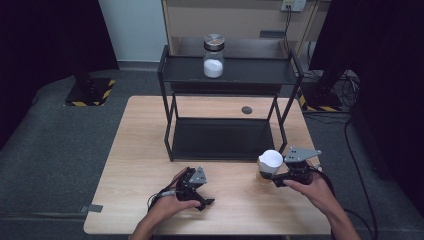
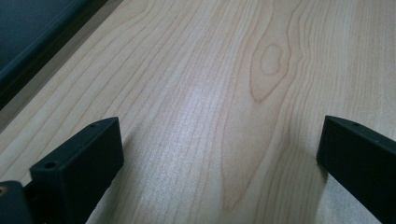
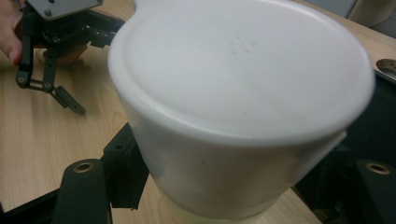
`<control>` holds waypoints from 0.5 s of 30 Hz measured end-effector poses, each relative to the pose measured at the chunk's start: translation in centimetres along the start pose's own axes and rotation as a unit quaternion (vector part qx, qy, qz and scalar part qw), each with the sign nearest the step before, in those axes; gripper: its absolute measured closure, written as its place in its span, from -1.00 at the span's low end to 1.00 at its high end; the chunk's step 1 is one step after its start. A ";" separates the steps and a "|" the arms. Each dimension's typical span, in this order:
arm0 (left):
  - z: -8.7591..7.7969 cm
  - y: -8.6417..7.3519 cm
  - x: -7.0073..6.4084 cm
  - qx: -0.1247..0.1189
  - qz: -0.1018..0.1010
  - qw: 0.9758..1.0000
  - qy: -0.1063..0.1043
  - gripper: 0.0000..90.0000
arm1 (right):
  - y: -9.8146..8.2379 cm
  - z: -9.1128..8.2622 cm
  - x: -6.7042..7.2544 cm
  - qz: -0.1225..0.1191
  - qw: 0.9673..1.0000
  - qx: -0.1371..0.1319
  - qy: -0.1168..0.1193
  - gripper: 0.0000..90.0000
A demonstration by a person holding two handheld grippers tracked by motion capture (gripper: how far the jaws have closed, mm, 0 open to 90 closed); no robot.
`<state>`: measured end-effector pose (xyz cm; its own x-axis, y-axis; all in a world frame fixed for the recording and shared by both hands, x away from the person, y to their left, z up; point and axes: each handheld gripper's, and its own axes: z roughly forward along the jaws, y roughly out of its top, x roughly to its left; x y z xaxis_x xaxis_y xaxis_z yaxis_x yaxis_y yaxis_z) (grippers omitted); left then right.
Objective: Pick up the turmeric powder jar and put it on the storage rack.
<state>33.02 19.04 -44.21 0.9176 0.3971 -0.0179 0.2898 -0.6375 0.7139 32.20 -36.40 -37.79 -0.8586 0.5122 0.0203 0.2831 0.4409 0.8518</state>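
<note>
My right gripper (image 1: 276, 176) is shut on a white-lidded tub (image 1: 270, 163) at the table's front right, just before the rack. In the right gripper view its black jaws press both sides of the tub (image 3: 233, 107), which looms large with its pale lower body between them. A hand holds my left gripper (image 1: 202, 190) at the table's front centre; its jaws stand wide apart low over bare wood (image 2: 219, 149), with nothing between them. That left gripper (image 3: 51, 60) also appears far off at the top left of the right gripper view.
A black two-tier metal rack (image 1: 230, 75) stands at the back of the wooden table (image 1: 140, 150). On its top shelf is a glass jar (image 1: 213, 56) with a metal lid and white powder. The lower shelf (image 1: 220, 137) is bare. A dark round grommet (image 1: 246, 110) sits behind it.
</note>
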 end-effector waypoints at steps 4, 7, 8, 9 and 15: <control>0.0 0.0 0.0 0.000 -0.001 1.000 0.000 -1.00 | 0.7 -0.2 -0.3 -0.004 1.000 0.001 0.004 -0.30; 0.0 0.0 0.0 -0.001 -0.001 1.000 0.000 -1.00 | 1.3 -0.3 -0.5 -0.007 1.000 0.002 0.006 -0.30; 0.0 0.0 0.0 0.000 0.001 1.000 0.000 -1.00 | 1.6 -0.4 -0.5 -0.007 1.000 0.003 0.007 -0.30; 0.0 0.0 0.0 0.000 0.001 1.000 0.000 -1.00 | 1.8 -0.5 -0.6 -0.008 1.000 0.002 0.008 -0.30; 0.0 0.0 0.0 0.001 0.000 1.000 0.000 -1.00 | 3.4 -1.0 -1.0 -0.012 1.000 0.002 0.012 -0.30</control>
<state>33.03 19.05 -44.20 0.9180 0.3962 -0.0175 0.2892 -0.6385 0.7132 33.63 -36.18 -34.38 -0.8746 0.4847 0.0126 0.2650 0.4561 0.8496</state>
